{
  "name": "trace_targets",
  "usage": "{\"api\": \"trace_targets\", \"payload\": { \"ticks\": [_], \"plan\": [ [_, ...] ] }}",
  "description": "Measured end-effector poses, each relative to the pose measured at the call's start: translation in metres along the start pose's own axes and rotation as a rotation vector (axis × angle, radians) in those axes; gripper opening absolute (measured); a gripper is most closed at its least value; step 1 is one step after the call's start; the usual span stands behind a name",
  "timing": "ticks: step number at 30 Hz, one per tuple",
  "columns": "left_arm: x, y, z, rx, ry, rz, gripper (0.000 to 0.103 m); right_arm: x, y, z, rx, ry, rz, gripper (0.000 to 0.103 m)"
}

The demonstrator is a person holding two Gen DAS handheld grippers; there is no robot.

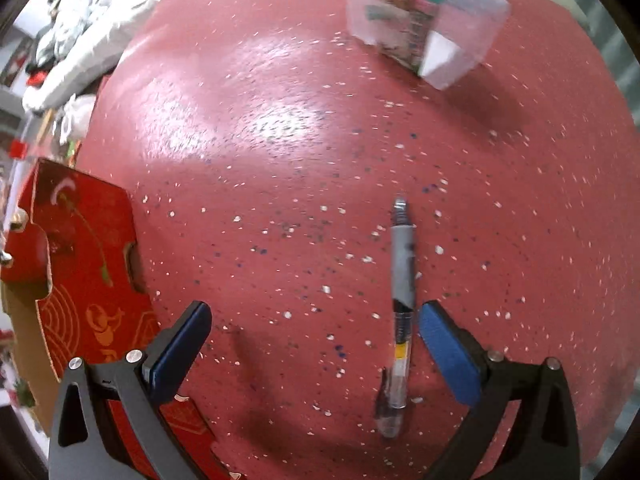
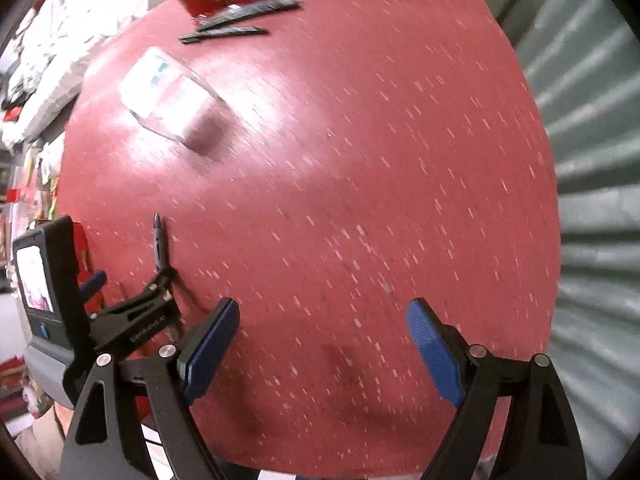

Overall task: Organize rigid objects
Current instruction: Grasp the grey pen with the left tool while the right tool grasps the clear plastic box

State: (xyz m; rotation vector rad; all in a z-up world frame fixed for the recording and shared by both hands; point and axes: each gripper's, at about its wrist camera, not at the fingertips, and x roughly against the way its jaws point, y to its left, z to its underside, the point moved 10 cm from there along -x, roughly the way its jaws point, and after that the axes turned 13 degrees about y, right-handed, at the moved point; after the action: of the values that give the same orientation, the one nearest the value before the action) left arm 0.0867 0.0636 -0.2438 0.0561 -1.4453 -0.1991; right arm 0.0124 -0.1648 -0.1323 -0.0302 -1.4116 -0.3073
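Under the left gripper (image 1: 314, 344), jaws wide and empty, a pen (image 1: 401, 312) lies lengthwise just beside one finger. Right gripper (image 2: 322, 350), also wide, is probably farther.

Left gripper (image 1: 316, 320): two black angular arms with triangular cut-outs, blue ribbed pads (image 1: 448, 352) on inner faces of fingers, silver round screws (image 1: 134, 356) at joints behind pads. Right gripper (image 2: 322, 320): same build, black arms, blue pads (image 2: 434, 354), silver screws (image 2: 476, 350). In right wrist view, left gripper seen from side: black body with small white lettering, too blurred to read; upright black housing with lit screen (image 2: 35, 278), grey base below it.
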Motion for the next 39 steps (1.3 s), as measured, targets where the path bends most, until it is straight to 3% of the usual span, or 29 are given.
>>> {"api": "trace_targets", "payload": {
  "ticks": [3, 8, 11, 15, 24, 27, 29, 32, 39],
  "plan": [
    [0.002, 0.002, -0.005, -0.001, -0.003, 0.0, 0.103, 0.009, 0.019, -0.022, 0.072, -0.027, -0.005, 0.087],
    [0.008, -0.034, 0.004, -0.033, -0.002, 0.017, 0.103, 0.018, 0.07, -0.067, 0.237, -0.073, 0.055, 0.087],
    [0.003, -0.047, 0.011, 0.025, 0.027, 0.075, 0.103, 0.02, 0.093, -0.091, 0.322, -0.102, 0.108, 0.087],
    [-0.009, -0.038, 0.016, 0.12, 0.069, 0.159, 0.103, 0.015, 0.122, -0.119, 0.391, -0.111, 0.133, 0.087],
    [-0.015, -0.032, 0.021, 0.18, 0.089, 0.17, 0.103, -0.023, 0.173, -0.152, 0.565, -0.092, 0.26, 0.087],
    [-0.014, -0.033, 0.032, 0.183, 0.088, 0.171, 0.103, -0.031, 0.178, -0.157, 0.57, -0.086, 0.28, 0.086],
    [-0.015, -0.03, 0.029, 0.184, 0.086, 0.171, 0.103, -0.034, 0.177, -0.158, 0.554, -0.077, 0.259, 0.075],
    [-0.019, -0.028, 0.029, 0.192, 0.086, 0.172, 0.103, -0.034, 0.173, -0.157, 0.522, -0.074, 0.223, 0.072],
    [-0.027, -0.02, 0.033, 0.219, 0.107, 0.179, 0.103, -0.021, 0.129, -0.132, 0.422, -0.066, 0.165, 0.071]
  ]
}}
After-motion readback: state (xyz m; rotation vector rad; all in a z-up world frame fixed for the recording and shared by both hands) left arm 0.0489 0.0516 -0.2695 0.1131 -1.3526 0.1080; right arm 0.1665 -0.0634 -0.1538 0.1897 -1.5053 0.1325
